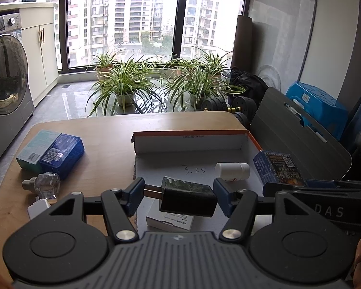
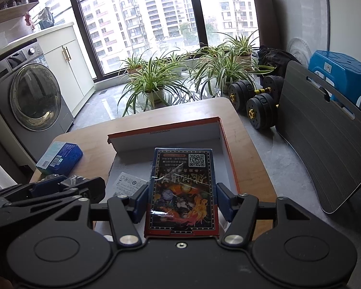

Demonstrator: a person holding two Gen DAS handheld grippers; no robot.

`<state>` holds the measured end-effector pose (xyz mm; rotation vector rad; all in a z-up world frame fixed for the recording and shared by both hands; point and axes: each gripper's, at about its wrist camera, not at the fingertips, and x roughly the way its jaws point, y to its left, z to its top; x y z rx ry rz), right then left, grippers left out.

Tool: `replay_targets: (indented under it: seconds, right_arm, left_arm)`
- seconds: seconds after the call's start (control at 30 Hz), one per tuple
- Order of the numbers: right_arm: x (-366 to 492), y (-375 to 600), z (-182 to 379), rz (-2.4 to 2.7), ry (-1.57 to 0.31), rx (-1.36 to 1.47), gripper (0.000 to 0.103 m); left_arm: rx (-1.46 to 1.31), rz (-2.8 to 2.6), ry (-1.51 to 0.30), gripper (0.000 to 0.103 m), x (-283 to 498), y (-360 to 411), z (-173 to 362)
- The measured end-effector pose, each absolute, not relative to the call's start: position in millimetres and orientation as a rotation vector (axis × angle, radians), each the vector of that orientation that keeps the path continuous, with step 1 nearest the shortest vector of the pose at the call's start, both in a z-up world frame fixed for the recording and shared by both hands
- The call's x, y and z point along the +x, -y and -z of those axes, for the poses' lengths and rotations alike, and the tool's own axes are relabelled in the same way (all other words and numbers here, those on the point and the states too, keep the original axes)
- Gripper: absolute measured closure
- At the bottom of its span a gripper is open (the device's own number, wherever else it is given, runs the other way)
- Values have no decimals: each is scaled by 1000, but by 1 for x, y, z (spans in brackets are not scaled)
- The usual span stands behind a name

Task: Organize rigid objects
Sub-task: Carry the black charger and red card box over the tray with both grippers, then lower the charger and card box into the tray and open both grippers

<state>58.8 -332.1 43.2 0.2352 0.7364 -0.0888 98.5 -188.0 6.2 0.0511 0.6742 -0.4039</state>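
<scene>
left gripper [image 1: 179, 198] is holding a black plug adapter [image 1: 189, 198] crosswise, fingers [image 1: 134, 196] pressing on its two ends, prongs pointing at the left pad. it's hanging just above a small white box [image 1: 170, 219] lying in the open cardboard box [image 1: 192, 136] on the counter [image 1: 103, 144]. a white pill bottle [image 1: 232, 171] is lying on its side on the box floor behind. right gripper [image 2: 181, 203] is gripping a card box [image 2: 183, 187] by its long sides, fingers [image 2: 140, 201] narrow on it, holding it over the right half of the cardboard box. sitting outside on the counter, left side: a blue case [image 1: 61, 155] touching a teal box [image 1: 33, 149], a small glass bottle [image 1: 44, 184] and a white charger [image 1: 38, 208] near the edge.
</scene>
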Motion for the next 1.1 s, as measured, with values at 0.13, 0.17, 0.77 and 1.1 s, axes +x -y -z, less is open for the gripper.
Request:
replay_targets:
  seconds: [0.13, 0.17, 0.77, 1.1]
  right_arm:
    - [72, 337, -45, 80, -741, 230, 32]
    - [76, 338, -46, 81, -742, 227, 32]
    - [127, 352, -41, 54, -790, 214, 32]
    - [146, 353, -33, 35, -821, 212, 31]
  left_arm:
    - [54, 410, -681, 40, 106, 191, -5]
    - [59, 408, -680, 40, 107, 192, -5]
    - [89, 451, -706, 39, 128, 219, 1]
    - [104, 486, -724, 39, 131, 229, 7]
